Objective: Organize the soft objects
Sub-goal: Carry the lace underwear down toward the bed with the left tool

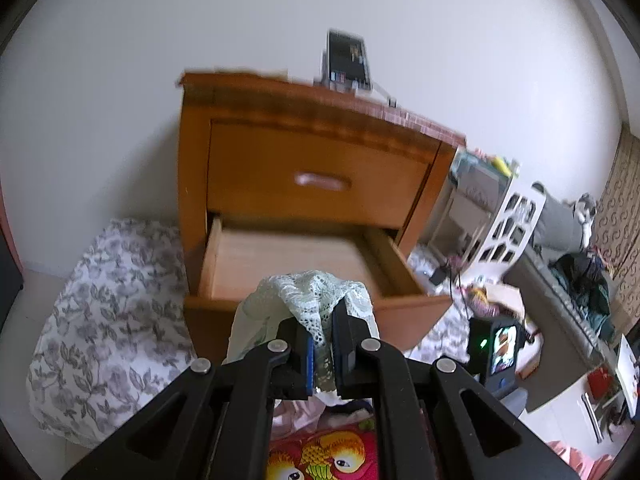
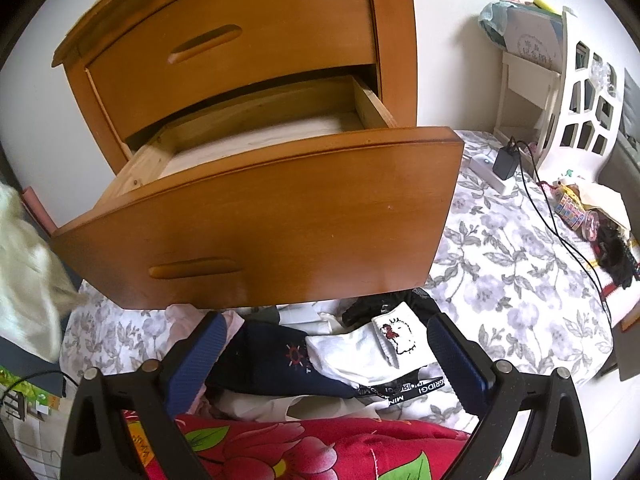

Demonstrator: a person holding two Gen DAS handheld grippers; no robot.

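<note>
Pale green lace garment (image 1: 308, 296) heading for the open wooden drawer (image 1: 304, 256)
Left tongs (image 1: 322, 344) clench it; right tongs (image 2: 324, 360) gape over socks. Next: release inside.

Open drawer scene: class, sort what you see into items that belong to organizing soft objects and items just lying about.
Job:
lace garment in left gripper
open drawer
white sock
navy sock
right gripper

Lying about:
charger
white rack
phone
</note>
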